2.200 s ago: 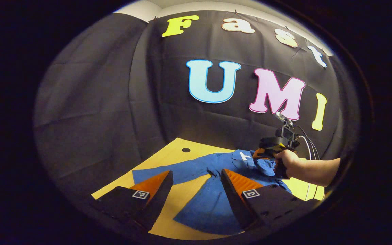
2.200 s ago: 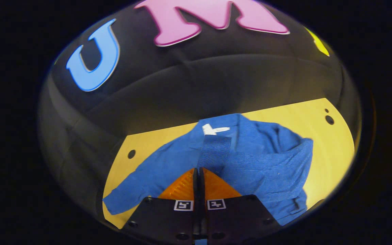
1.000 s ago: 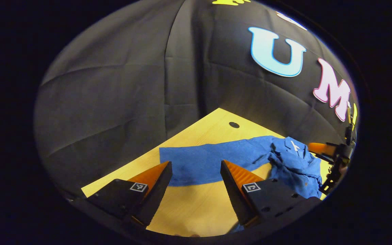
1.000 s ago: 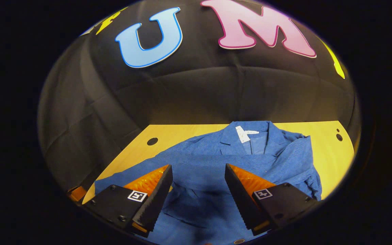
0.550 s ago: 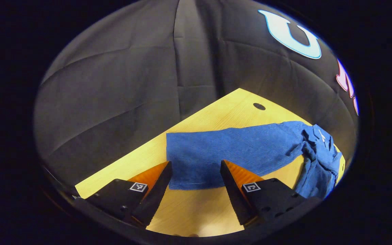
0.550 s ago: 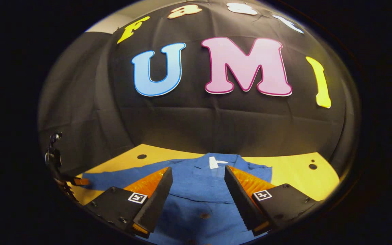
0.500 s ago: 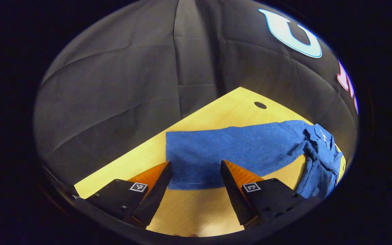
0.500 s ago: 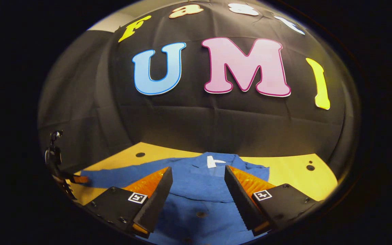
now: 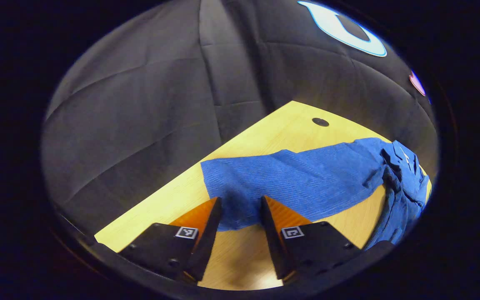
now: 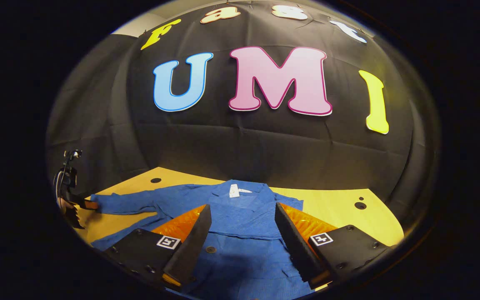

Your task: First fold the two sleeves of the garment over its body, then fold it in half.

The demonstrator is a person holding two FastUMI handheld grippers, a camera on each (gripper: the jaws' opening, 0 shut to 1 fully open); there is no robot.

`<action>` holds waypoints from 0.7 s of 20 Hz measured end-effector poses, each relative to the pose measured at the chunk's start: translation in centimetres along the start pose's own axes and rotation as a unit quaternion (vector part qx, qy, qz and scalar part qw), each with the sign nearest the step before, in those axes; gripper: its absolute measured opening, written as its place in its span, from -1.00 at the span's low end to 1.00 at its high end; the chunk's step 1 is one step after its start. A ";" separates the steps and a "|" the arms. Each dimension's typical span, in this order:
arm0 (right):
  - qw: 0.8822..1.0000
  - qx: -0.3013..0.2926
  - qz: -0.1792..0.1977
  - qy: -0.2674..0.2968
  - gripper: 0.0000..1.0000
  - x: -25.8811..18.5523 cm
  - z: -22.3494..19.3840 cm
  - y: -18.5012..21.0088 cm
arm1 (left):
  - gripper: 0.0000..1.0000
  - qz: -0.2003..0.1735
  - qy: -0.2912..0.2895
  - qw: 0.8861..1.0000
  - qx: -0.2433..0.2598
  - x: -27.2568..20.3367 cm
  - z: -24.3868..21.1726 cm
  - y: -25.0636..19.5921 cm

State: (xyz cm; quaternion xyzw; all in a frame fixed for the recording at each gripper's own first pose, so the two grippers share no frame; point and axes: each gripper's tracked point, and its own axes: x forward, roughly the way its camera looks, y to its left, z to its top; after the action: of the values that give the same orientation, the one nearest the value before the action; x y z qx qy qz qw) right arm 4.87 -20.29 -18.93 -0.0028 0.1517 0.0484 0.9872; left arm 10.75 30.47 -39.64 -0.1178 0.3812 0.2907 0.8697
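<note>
A blue jacket (image 10: 244, 227) lies flat on the yellow table (image 10: 331, 204), collar and white label (image 10: 234, 191) toward the wall. One folded layer crosses its chest. The other sleeve (image 9: 298, 179) stretches out straight along the table. In the left gripper view, my left gripper (image 9: 240, 208) straddles that sleeve's cuff, jaws narrowed but with a gap, cloth between them. The right gripper view also shows the left gripper (image 10: 88, 205) at the cuff, far left. My right gripper (image 10: 242, 206) hovers open over the jacket's body, holding nothing.
The black cloth wall closes the table's far side. Round holes (image 10: 360, 205) (image 10: 155, 180) sit near the table's back corners, one hole (image 9: 320, 121) beyond the sleeve. Bare wood lies to the right of the jacket and in front of the cuff.
The right gripper let go of the folded sleeve, opened and drew back. The left gripper swung over to the outstretched sleeve's cuff, and its jaws have narrowed around it.
</note>
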 end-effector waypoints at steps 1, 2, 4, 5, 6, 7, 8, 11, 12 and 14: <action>1.000 0.002 -0.001 0.001 0.94 0.0 -0.1 -0.3 | -0.11 0.000 0.001 1.000 0.001 0.6 0.0 -0.6; 1.000 0.005 -0.004 0.002 0.94 -0.1 -0.2 -0.6 | -0.35 -0.002 -0.001 1.000 0.004 0.7 0.1 -0.7; 1.000 0.011 -0.008 0.007 0.94 -0.2 -0.6 -1.2 | -0.84 0.005 -0.004 1.000 0.013 0.8 0.3 -0.8; 1.000 0.014 -0.008 0.010 0.94 -0.1 -1.0 -1.4 | -0.99 0.003 -0.005 1.000 0.014 1.1 0.4 -1.0; 1.000 0.013 -0.012 0.015 0.94 -0.1 -1.5 -1.7 | -0.99 -0.001 -0.001 1.000 0.011 0.8 0.9 -1.3; 1.000 0.011 -0.016 0.021 0.94 -0.1 -1.9 -2.3 | -1.00 -0.015 0.009 1.000 0.005 0.3 1.1 -2.2; 0.999 0.010 -0.020 0.024 0.94 -0.1 -2.1 -2.8 | -1.00 -0.023 0.005 1.000 0.003 -0.1 1.8 -3.1; 0.999 0.010 -0.040 0.023 0.94 -0.3 -2.2 -4.6 | -1.00 -0.051 -0.036 0.998 0.022 -1.9 5.4 -7.4; 0.998 0.004 -0.052 0.024 0.94 -0.4 -2.4 -5.6 | -1.00 -0.063 -0.048 0.996 0.043 -2.7 6.7 -9.6; 0.997 -0.002 -0.071 0.029 0.95 -0.7 -2.8 -7.0 | -1.00 -0.102 -0.072 0.988 0.092 -5.2 9.1 -14.4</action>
State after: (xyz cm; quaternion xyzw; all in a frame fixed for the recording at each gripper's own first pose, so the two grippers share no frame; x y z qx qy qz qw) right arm 4.10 -27.36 -21.42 -0.0166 0.1793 -0.0213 0.9834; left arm 21.90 20.62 -29.89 -0.0547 0.3285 0.1719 0.9271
